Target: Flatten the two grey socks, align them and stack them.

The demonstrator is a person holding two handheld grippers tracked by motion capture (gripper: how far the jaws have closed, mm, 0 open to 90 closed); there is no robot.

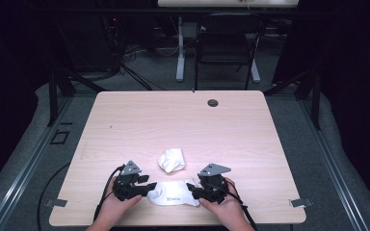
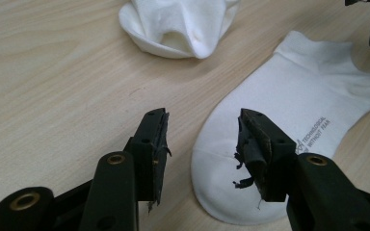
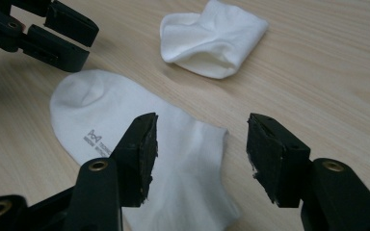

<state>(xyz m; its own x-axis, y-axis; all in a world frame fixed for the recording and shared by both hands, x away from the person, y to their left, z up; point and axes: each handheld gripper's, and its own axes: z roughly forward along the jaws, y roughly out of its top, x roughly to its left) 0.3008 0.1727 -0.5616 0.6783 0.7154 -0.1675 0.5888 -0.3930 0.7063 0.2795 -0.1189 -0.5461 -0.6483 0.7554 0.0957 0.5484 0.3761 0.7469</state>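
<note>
bench (image 1: 139,115): pale wood top, sat in a dark room, both socks down near the front edge
flat sock (image 1: 173,195): white, laid out flat right between the two grippers, small grey print on it, toe end toward the left one, cuff end toward the right one
bunched sock (image 1: 172,160): white, scrunched into a lump just behind the flat one, not touching it
left hand-held gripper (image 2: 202,144): jaws spread wide, toe of the flat sock lying under the gap, nothing pinched
right hand-held gripper (image 3: 200,154): jaws spread wide too, hung over the cuff end, pads off the fabric
</note>
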